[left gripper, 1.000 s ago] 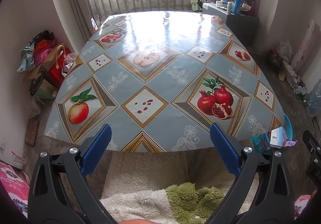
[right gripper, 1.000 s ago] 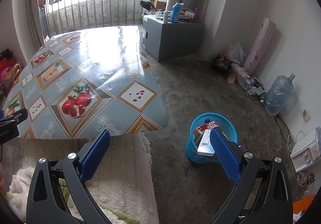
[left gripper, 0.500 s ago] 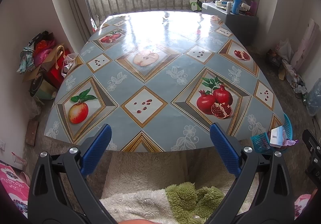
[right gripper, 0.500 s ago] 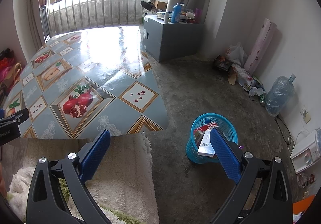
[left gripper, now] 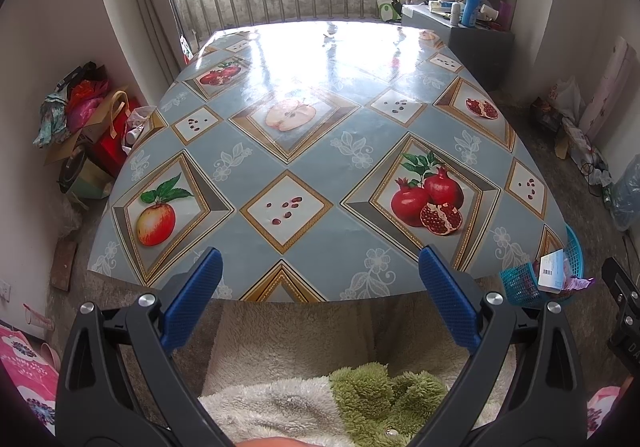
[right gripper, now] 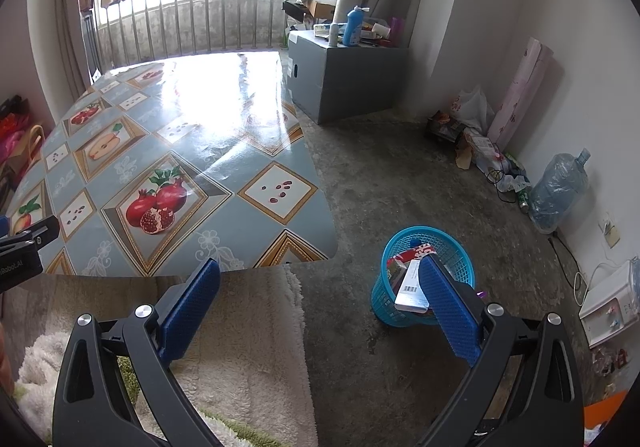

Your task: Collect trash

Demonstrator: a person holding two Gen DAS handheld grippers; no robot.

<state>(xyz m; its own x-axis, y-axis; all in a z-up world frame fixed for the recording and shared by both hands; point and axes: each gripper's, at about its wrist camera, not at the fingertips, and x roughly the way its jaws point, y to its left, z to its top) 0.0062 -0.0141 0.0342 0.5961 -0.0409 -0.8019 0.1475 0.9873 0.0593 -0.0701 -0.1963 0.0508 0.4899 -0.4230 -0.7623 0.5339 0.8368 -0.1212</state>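
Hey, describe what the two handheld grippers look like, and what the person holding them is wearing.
The left gripper and right gripper look alike: black plastic clamp-style arms with silver pivot bolts, each finger faced with a blue textured pad. Partial white lettering shows on the left gripper's black body in the right wrist view. The person wears a fluffy cream fleece garment with a green patch.

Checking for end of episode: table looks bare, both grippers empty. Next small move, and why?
Probably none beyond holding position: the table shows only its printed cloth, the basket on the floor already holds wrappers, and the left gripper and right gripper are open and empty.
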